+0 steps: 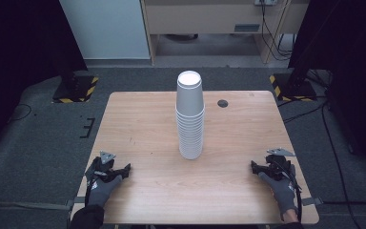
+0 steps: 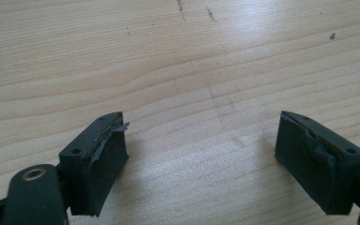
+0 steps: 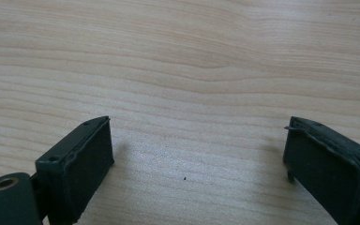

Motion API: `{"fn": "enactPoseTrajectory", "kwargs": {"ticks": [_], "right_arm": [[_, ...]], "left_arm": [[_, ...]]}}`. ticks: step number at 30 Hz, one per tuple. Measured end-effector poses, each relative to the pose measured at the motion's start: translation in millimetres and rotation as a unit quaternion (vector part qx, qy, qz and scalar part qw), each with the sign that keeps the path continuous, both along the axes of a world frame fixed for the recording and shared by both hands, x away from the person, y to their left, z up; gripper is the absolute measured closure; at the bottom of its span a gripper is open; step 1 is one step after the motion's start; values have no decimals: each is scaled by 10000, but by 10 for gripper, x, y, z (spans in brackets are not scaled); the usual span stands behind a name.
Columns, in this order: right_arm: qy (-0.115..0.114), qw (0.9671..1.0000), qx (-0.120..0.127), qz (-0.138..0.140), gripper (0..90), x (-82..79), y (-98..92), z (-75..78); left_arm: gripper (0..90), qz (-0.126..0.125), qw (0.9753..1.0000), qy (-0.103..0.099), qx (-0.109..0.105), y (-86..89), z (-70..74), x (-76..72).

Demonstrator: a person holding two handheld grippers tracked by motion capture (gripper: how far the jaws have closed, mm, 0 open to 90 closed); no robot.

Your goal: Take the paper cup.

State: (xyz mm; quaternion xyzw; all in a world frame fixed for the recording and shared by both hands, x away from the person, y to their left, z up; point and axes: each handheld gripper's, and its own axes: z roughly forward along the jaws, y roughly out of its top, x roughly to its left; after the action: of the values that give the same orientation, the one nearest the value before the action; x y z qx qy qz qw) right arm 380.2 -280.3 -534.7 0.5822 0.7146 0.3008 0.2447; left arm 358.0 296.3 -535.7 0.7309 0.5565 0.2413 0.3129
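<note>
A tall stack of white paper cups stands upside down in the middle of the wooden table. My left gripper rests near the front left corner of the table, held by a gloved hand. Its jaws stand wide apart over bare wood in the left gripper view. At the front right edge lies my right gripper, also in a gloved hand. The right gripper view has its jaws spread wide with only wood grain between them. Both grippers are well apart from the cups.
A small dark round grommet sits in the table's far right part. Black stands with yellow-striped bases flank the table's far corners on the grey carpet. Cables run across the floor at the right.
</note>
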Motion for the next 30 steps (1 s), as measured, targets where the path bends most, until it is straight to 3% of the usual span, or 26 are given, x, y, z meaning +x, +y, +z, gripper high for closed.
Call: {"fn": "enactPoseTrajectory", "kwargs": {"ticks": [11,15,24,30], "right_arm": [[-417,9988,149,192,106,-94,84,188],[-682,9968,200,354,113,-131,155,296],[-906,9940,373,492,113,-167,244,440],[-1124,9901,522,661,112,-191,326,557]], "left_arm": [[96,22,10000,57,8,-2,-5,11],[86,33,10000,74,16,-1,-5,13],[74,17,10000,91,17,-3,-6,16],[70,7,9999,101,20,-3,-6,17]]}}
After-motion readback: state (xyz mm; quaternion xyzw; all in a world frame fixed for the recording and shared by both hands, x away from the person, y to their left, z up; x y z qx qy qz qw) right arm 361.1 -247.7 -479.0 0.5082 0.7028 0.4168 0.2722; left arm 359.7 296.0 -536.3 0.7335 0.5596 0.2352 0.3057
